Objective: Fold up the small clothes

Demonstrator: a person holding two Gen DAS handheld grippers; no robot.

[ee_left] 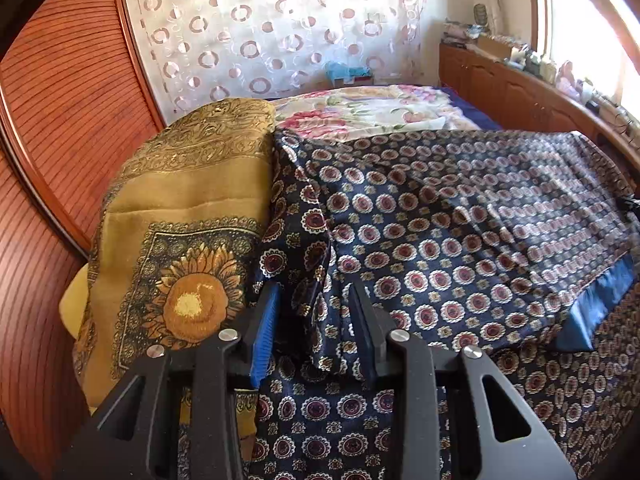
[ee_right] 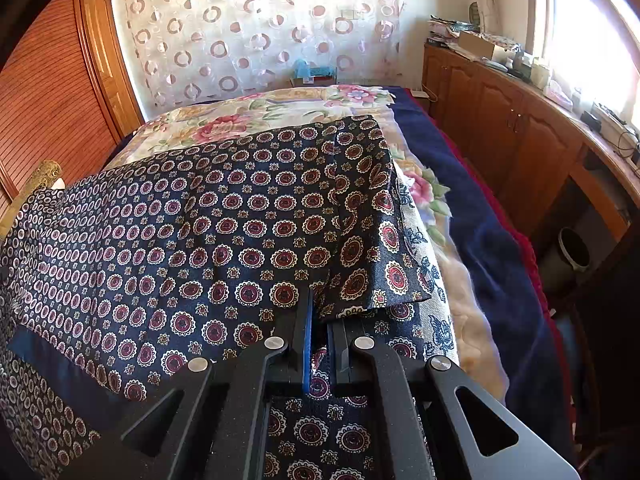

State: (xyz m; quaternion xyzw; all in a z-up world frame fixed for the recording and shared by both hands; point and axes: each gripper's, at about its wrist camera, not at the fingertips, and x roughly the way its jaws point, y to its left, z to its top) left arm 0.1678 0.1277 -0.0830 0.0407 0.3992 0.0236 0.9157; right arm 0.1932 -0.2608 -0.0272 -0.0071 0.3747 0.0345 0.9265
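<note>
Nearest in the left wrist view, the left gripper (ee_left: 314,300) stands with its black jaws apart, a bunched ridge of the navy silky cloth with red-and-cream medallions (ee_left: 440,216) rising between them; whether the pads press it cannot be told. In the right wrist view the right gripper (ee_right: 320,312) has its jaws drawn close together, pinching a raised fold of the same navy cloth at its near right corner. The cloth spreads wide across the bed, partly doubled over itself (a plain blue hem band (ee_left: 596,308) shows at one turned edge). Just beside it on the left lies a mustard-yellow scarf printed with a sunflower (ee_left: 192,240), draped over something. Farther on lies a cream floral bedspread (ee_right: 280,108), with a dark blue blanket (ee_right: 480,220) along its right side. Beyond hang a sheer curtain with ring patterns (ee_right: 260,28), and a wooden cabinet row (ee_right: 500,112) runs under the window.
</note>
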